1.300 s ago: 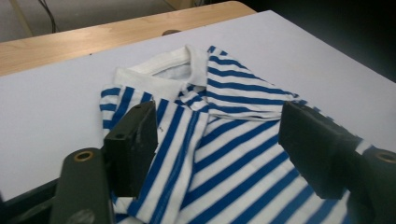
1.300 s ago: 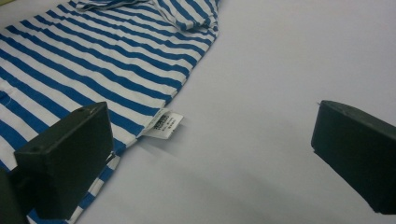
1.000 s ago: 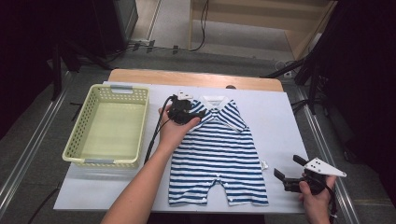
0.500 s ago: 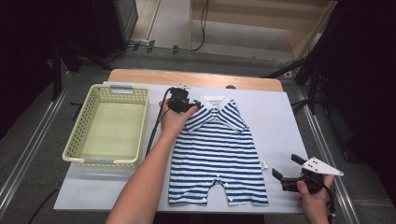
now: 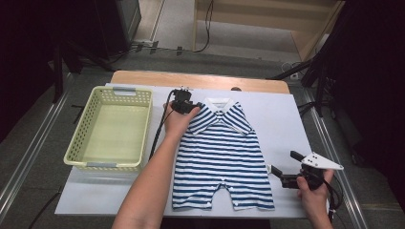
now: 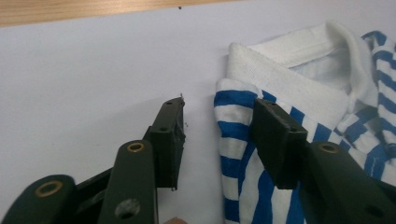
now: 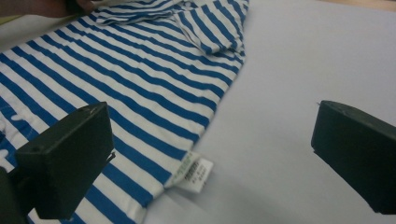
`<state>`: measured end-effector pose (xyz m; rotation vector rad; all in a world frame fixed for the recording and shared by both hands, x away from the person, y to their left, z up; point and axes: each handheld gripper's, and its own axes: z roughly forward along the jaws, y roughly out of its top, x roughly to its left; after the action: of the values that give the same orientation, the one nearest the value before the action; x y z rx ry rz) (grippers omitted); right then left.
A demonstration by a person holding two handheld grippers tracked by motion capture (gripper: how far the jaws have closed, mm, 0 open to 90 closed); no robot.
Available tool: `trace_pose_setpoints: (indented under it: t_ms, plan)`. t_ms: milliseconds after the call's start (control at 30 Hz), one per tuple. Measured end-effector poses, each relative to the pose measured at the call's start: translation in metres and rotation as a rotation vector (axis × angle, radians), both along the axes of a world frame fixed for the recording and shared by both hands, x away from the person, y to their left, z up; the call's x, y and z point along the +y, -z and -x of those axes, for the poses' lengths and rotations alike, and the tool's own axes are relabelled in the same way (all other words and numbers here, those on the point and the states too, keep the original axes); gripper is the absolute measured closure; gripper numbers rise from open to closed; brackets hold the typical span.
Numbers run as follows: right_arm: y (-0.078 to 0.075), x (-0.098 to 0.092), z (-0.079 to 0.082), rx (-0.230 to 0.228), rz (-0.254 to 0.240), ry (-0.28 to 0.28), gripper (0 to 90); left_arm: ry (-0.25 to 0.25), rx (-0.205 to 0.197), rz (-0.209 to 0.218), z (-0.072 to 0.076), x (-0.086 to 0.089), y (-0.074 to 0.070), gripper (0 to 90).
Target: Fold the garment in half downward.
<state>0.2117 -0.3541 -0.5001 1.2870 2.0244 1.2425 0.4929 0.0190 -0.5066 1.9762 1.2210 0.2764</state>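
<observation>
Nearest the person, at the tabletop's [image 5: 286,109] near right corner, the right tool [image 5: 282,174] hovers just off the bottom hem of the striped romper [image 5: 222,157], its jaws wide apart with nothing between them; in the right gripper view a small white care tag [image 7: 191,175] sticks out from the garment's side seam between those jaws. The romper lies flat and face up in the middle of the tabletop, collar toward the far edge. At its far left shoulder, the left tool [image 5: 184,106] has come down over the sleeve [image 6: 233,116]. Its jaws have just been closing, yet they stand apart, one on bare white surface, the other over the striped cloth, not pinching it. A pale green basket [image 5: 79,143] sits empty along the left edge.

The step in hand looks like taking hold of the shoulder to begin folding. Next, the left jaws should close on the sleeve edge, then the right tool needs to pinch the hem.
</observation>
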Motion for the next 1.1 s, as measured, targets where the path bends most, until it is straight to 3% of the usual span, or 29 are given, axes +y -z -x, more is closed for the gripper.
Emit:
trace_pose_setpoints:
  t_ms: [233, 467, 700, 1100]
  plan:
    - [-0.011, 0.021, -0.029, 0.004, -0.004, -0.036, 0.0, 0.031, -0.003, -0.021, 0.002, -0.005, 0.002, 68.6]
    - [-0.025, 0.038, -0.068, 0.01, -0.029, -0.07, 0.0, 0.03, -0.016, -0.052, 0.005, -0.009, 0.003, 83.4]
    - [-0.027, 0.042, -0.113, 0.009, -0.056, -0.087, 0.0, 0.038, -0.021, -0.05, 0.006, -0.01, 0.003, 87.0]
    - [-0.025, 0.062, -0.179, 0.069, -0.019, -0.074, 0.0, 0.045, -0.015, -0.035, 0.006, -0.007, 0.004, 88.0]
